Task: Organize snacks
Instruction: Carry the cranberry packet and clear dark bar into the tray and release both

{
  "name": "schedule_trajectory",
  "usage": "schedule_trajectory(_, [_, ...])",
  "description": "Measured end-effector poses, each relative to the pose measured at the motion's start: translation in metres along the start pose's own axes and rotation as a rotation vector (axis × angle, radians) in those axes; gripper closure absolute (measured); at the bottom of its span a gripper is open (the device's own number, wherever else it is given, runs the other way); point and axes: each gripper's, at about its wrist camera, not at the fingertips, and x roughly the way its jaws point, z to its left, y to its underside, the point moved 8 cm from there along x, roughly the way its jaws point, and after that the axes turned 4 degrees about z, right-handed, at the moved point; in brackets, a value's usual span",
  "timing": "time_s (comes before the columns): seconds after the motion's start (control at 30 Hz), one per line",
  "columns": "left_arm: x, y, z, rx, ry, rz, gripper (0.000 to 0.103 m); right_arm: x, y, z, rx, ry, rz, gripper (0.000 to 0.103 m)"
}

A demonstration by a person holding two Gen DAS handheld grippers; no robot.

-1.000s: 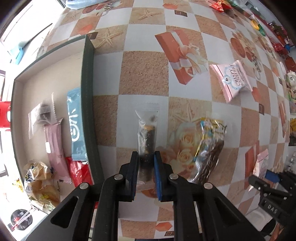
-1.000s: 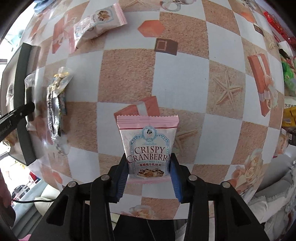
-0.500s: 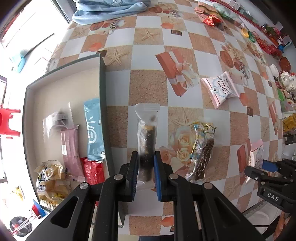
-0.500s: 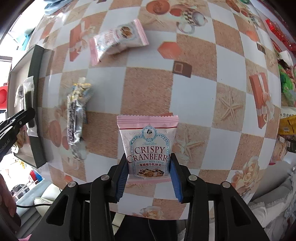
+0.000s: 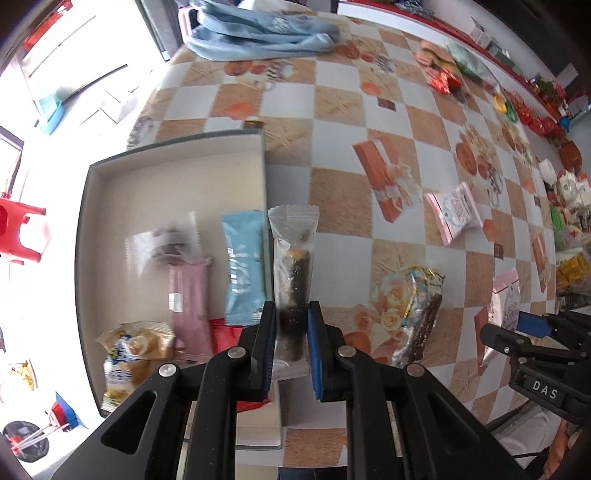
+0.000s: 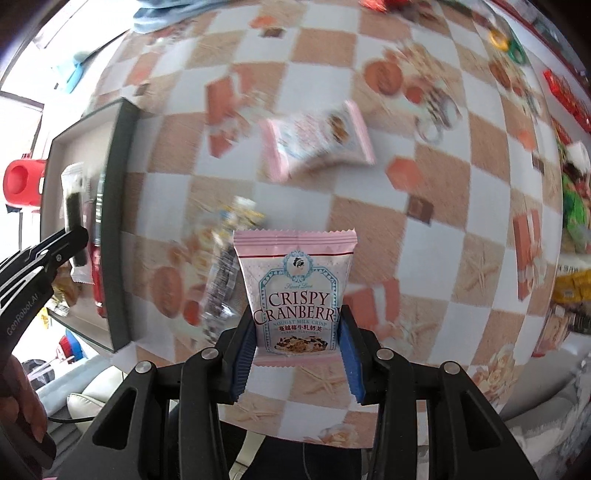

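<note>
Left gripper: fingers clamped on a clear packet holding a dark roll, packet upright at frame centre, raised over the right wall of the box.

Right gripper: fingers clamped on the lower sides of a pink cranberry crisp pouch, held upright at centre of its view, above the tablecloth.

Box, left half of the left view, dark rim, pale floor. Contents: a light blue packet against the right wall; a pink bar just beside it; a blurred clear packet above the pink bar; a red packet at the blue packet's lower end; a tan bread-like packet in the lower left corner.

Tablecloth, checked in orange and white with printed gifts and roses. On it: a foil-wrapped dark snack, right of the left gripper, near the box; a second pink pouch further right and up, well apart from the box; a blue cloth heaped at the top edge; assorted packets along the upper right edge, too small to identify.

Right view blurred apart from the held pouch.
</note>
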Motion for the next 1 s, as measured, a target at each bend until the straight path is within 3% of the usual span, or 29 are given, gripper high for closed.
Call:
schedule_trajectory(0.4, [-0.009, -0.007, 0.055, -0.084, 0.001, -0.047, 0.085, -0.042, -0.029, 0.087, -0.213, 0.051, -0.093, 0.06])
schedule_trajectory(1.0, [-0.009, 0.003, 0.12, -0.19, 0.0, -0.055, 0.085, -0.041, -0.054, 0.177, -0.404, 0.114, -0.138, 0.059])
